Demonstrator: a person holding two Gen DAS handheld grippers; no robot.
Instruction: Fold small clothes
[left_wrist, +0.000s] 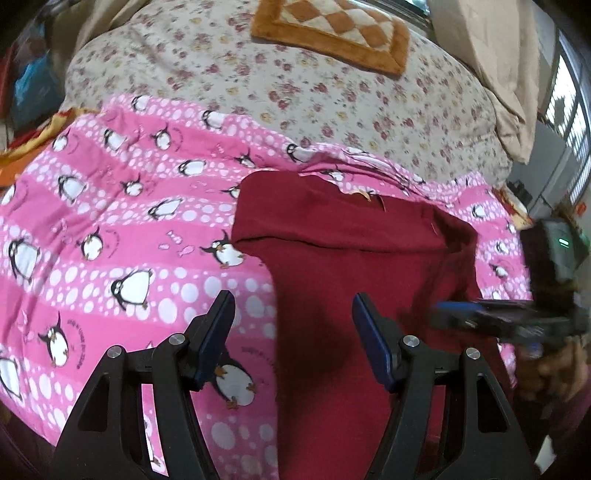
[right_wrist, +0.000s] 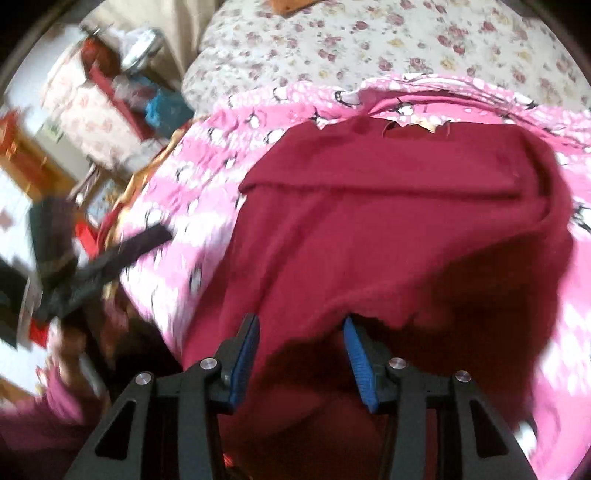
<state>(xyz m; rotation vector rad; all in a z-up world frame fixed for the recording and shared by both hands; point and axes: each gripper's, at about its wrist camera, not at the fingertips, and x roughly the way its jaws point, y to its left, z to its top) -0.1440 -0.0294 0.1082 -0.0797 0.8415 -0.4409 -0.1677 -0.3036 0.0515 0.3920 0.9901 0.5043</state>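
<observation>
A dark red garment (left_wrist: 351, 240) lies on a pink penguin blanket (left_wrist: 129, 221), its top part folded down across the body. My left gripper (left_wrist: 293, 308) hovers over the garment's left edge, open, with nothing pinched between its pads. In the right wrist view, my right gripper (right_wrist: 300, 332) is low over the garment (right_wrist: 388, 221). A loose red flap lies across the gap between its blue pads, which stand apart and do not press on it. The right gripper (left_wrist: 450, 307) also appears blurred at the garment's right side in the left wrist view.
The pink blanket (right_wrist: 207, 166) covers a bed with a floral sheet (left_wrist: 295, 92). An orange checked mat (left_wrist: 332, 33) and a beige pillow (left_wrist: 498, 55) lie at the far end. Cluttered shelves and bags (right_wrist: 110, 92) stand beside the bed. A person's hand (left_wrist: 554, 369) holds the right tool.
</observation>
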